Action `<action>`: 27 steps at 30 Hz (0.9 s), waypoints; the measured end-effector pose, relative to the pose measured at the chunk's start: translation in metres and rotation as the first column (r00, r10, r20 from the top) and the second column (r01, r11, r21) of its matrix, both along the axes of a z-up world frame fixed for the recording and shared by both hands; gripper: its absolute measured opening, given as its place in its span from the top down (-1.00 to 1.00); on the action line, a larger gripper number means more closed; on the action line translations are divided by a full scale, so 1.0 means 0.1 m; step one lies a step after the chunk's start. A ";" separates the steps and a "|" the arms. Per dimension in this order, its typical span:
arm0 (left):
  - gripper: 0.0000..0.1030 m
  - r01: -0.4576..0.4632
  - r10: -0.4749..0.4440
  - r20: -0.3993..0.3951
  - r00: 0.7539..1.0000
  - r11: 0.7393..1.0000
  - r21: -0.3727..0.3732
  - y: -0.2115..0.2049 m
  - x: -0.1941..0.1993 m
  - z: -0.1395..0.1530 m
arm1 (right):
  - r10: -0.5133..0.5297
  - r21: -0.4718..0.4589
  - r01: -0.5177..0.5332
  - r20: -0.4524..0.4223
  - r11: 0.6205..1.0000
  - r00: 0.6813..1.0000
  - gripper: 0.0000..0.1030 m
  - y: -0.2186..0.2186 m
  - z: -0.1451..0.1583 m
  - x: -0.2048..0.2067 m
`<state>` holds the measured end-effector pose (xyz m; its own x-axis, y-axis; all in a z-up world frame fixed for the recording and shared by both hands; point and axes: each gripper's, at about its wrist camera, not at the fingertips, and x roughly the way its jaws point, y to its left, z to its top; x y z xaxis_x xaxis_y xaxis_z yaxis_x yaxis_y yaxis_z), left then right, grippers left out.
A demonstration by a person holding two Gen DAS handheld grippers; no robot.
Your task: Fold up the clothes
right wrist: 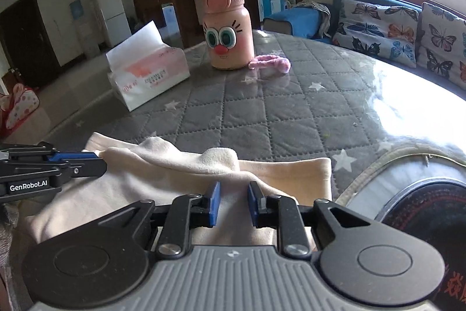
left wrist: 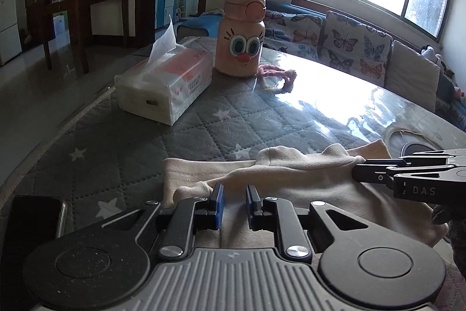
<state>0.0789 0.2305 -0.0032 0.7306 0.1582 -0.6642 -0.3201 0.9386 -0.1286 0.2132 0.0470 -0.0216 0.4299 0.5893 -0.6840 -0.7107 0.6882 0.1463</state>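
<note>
A cream garment (left wrist: 291,182) lies rumpled on the near part of the grey quilted table cover (left wrist: 204,124); it also shows in the right wrist view (right wrist: 180,182). My left gripper (left wrist: 234,196) is open, its blue pads just above the cloth with a gap between them. My right gripper (right wrist: 233,193) is open too, over the garment's right part, near its folded edge. Each gripper shows from the side in the other's view: the right gripper (left wrist: 358,172) and the left gripper (right wrist: 100,162), both at the garment's far fold.
A tissue pack (left wrist: 163,86) and a pink cartoon-face bottle (left wrist: 240,40) stand at the far side, with a pink cloth strip (left wrist: 276,73) beside the bottle. A dark phone (left wrist: 32,223) lies at the near left. A sofa with butterfly cushions (left wrist: 355,48) runs behind the table.
</note>
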 end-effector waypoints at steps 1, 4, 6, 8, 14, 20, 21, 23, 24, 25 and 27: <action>0.48 0.001 -0.001 0.003 1.000 1.000 0.002 -0.01 -0.02 0.01 | 0.002 0.000 -0.002 0.003 1.000 1.000 0.55 0.00 0.01 -0.01; 0.35 0.009 -0.010 0.016 1.000 1.000 0.014 -0.05 -0.08 0.07 | 0.018 -0.002 -0.018 0.013 1.000 1.000 0.46 -0.01 0.05 -0.06; 0.32 0.016 -0.016 0.025 1.000 1.000 0.015 -0.08 -0.12 0.10 | 0.032 -0.017 -0.032 0.035 0.999 0.999 0.45 0.00 0.09 -0.12; 0.26 0.021 -0.021 0.033 0.999 1.000 0.018 -0.12 -0.17 0.14 | 0.043 -0.016 -0.042 0.043 0.999 0.998 0.35 -0.01 0.13 -0.18; 0.06 0.034 -0.035 0.032 0.999 0.999 0.026 -0.24 -0.30 0.17 | 0.065 -0.026 -0.063 0.065 0.998 0.996 0.26 -0.08 0.24 -0.40; -0.08 0.033 -0.034 0.014 0.999 0.999 0.022 -0.31 -0.41 0.15 | 0.079 -0.039 -0.076 0.075 0.996 0.994 0.10 -0.22 0.27 -0.60; -0.11 0.032 -0.032 0.008 0.999 0.999 0.023 -0.33 -0.43 0.14 | 0.080 -0.041 -0.077 0.076 0.996 0.994 0.10 -0.25 0.27 -0.63; -0.16 0.031 -0.031 0.003 1.000 0.999 0.022 -0.36 -0.48 0.13 | 0.081 -0.045 -0.078 0.076 0.996 0.994 0.08 -0.30 0.25 -0.69; -0.20 0.028 -0.028 0.000 1.000 0.999 0.022 -0.37 -0.50 0.13 | 0.081 -0.051 -0.077 0.081 0.996 0.993 0.08 -0.34 0.24 -0.74; -0.22 0.028 -0.028 -0.003 1.000 0.999 0.023 -0.39 -0.52 0.12 | 0.080 -0.054 -0.076 0.086 0.996 0.993 0.08 -0.36 0.23 -0.77; -0.30 0.029 -0.029 -0.011 1.000 0.999 0.026 -0.42 -0.56 0.11 | 0.079 -0.057 -0.074 0.092 0.996 0.993 0.08 -0.40 0.20 -0.82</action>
